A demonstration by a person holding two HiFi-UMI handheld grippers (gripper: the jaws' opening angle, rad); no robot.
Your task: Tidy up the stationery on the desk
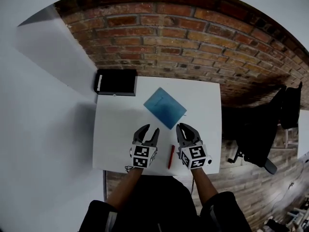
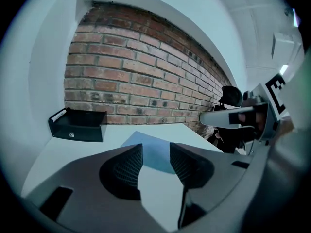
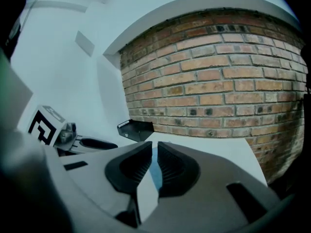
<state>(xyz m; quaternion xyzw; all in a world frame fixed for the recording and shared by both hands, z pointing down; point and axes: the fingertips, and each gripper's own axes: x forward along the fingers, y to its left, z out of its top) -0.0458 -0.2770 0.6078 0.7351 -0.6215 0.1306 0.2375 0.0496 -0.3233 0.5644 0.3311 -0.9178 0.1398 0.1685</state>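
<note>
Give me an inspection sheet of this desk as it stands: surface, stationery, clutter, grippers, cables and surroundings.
Surface: white table, mostly bare.
Job's things: blue notebook lies flat mid-table, turned cornerwise; red pen lies near the front edge, between the two grippers; black tray sits at the back left corner.
Clutter: nothing seen.
Grippers: left gripper has its jaws apart with nothing between them; right gripper has its jaws together and is empty. Both are over the front of the table.
Cables: nothing seen.
Surroundings: brick wall behind the table; dark furniture to the right, too dim to identify.
</note>
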